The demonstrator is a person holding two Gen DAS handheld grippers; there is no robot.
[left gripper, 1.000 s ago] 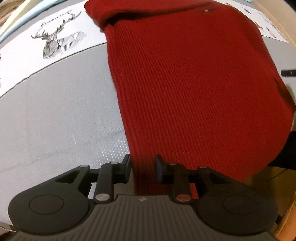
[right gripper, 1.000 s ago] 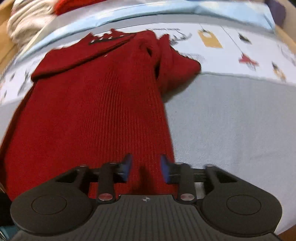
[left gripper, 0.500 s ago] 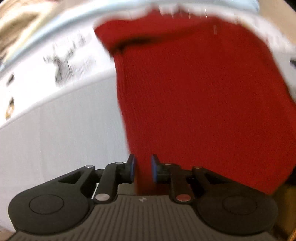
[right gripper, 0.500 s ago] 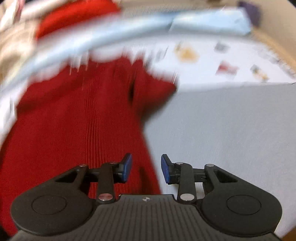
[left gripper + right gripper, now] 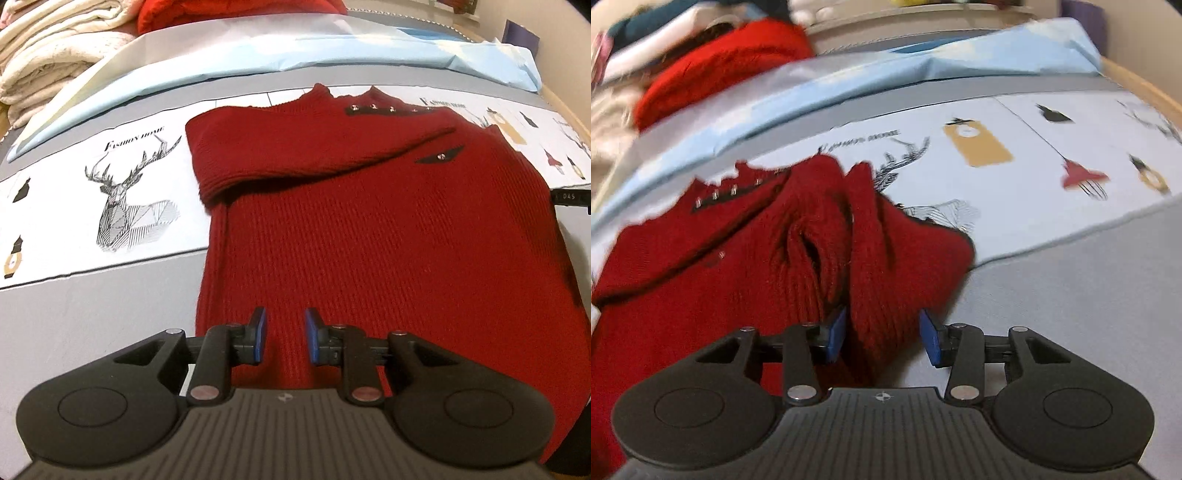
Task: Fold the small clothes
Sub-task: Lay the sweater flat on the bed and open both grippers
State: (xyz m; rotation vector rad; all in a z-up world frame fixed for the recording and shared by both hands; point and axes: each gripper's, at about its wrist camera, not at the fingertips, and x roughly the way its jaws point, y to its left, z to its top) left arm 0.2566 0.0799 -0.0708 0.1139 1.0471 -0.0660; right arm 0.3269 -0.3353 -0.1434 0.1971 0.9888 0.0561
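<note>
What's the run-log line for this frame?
task: fold small clothes | red sweater: flat, one sleeve folded across chest | left gripper: open, over hem | right gripper: open, astride bunched sleeve

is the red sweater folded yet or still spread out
Partly folded. One sleeve lies folded across the chest of the red sweater; the other sleeve is bunched up at the side, body still full length.

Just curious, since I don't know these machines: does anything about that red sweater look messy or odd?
Yes. One sleeve lies bunched in lumpy ridges at the red sweater's side, while the other sleeve is folded flat across the chest.
</note>
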